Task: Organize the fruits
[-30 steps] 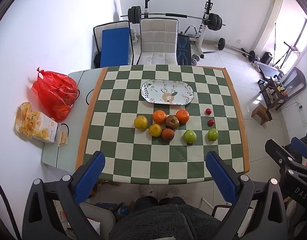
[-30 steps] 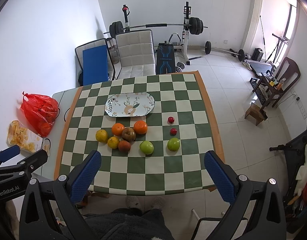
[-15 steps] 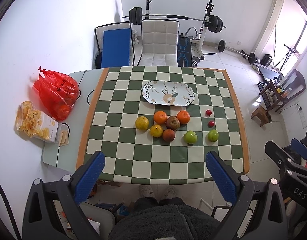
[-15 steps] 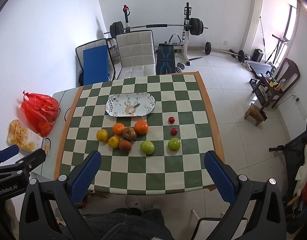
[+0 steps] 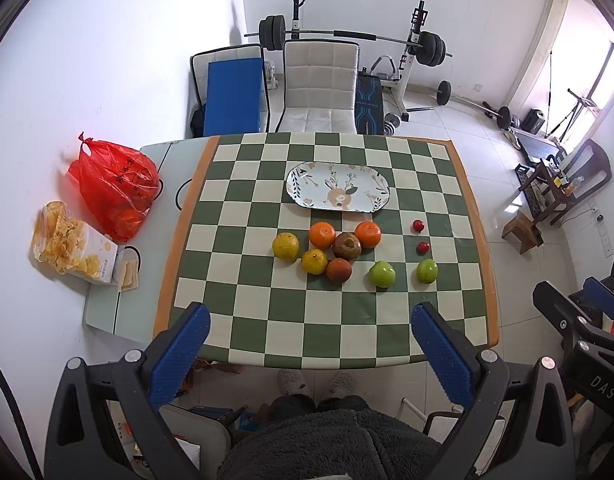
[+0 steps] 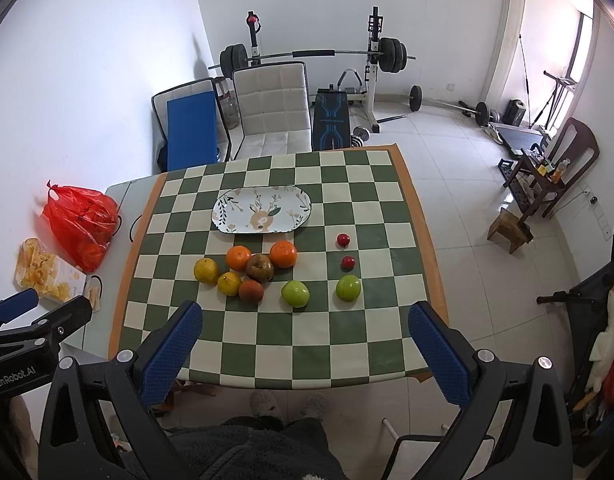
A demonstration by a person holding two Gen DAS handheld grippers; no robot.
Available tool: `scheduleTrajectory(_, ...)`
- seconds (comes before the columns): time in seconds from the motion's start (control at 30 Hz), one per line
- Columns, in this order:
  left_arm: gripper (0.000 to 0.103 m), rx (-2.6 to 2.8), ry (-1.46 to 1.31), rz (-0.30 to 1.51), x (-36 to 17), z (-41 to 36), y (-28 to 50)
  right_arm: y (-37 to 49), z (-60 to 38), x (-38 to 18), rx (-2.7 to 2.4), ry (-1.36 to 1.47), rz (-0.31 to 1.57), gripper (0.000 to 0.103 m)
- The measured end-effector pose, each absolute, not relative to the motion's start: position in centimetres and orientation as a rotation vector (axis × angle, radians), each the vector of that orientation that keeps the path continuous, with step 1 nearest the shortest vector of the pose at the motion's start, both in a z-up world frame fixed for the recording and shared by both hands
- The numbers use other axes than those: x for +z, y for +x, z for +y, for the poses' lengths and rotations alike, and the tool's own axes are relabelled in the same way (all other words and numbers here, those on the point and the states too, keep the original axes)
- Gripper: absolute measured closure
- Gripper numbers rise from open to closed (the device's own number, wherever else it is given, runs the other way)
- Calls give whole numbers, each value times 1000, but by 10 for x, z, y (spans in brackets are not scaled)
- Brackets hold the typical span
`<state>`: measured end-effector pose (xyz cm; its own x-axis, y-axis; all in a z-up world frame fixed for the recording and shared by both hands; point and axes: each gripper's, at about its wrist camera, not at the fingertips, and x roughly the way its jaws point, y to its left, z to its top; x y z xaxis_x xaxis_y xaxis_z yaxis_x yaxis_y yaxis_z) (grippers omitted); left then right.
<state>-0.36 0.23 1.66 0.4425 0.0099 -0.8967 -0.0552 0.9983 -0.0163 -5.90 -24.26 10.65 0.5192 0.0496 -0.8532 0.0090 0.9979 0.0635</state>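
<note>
Both grippers hover high above the near table edge, left gripper [image 5: 309,334] and right gripper [image 6: 305,330] spread wide, holding nothing. Beyond them the fruit sits mid-cloth: green apples [image 5: 382,274], a tight cluster of oranges [image 5: 322,235] and brown fruit, two small red ones right. Farther back waits the empty oval plate [image 5: 338,192]. Best start with a loose outer apple, dropping straight down.

Daylight floods in from the window [image 5: 611,76] at about two o'clock, blown out to near white, with glare on the floor tiles [image 5: 503,208] beside it. The fruits [image 6: 267,268] look sharp and cast only faint shadows. Fisheye bending curves the walls, and black vignetting fills the corners; the lower edges are perhaps slightly soft.
</note>
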Motion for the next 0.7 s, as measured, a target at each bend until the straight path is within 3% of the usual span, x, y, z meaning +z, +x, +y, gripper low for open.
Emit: scheduleTrajectory(0.7,0,39,-46,1110,15,2,-4,-59,-242,109,22,57,1019,0)
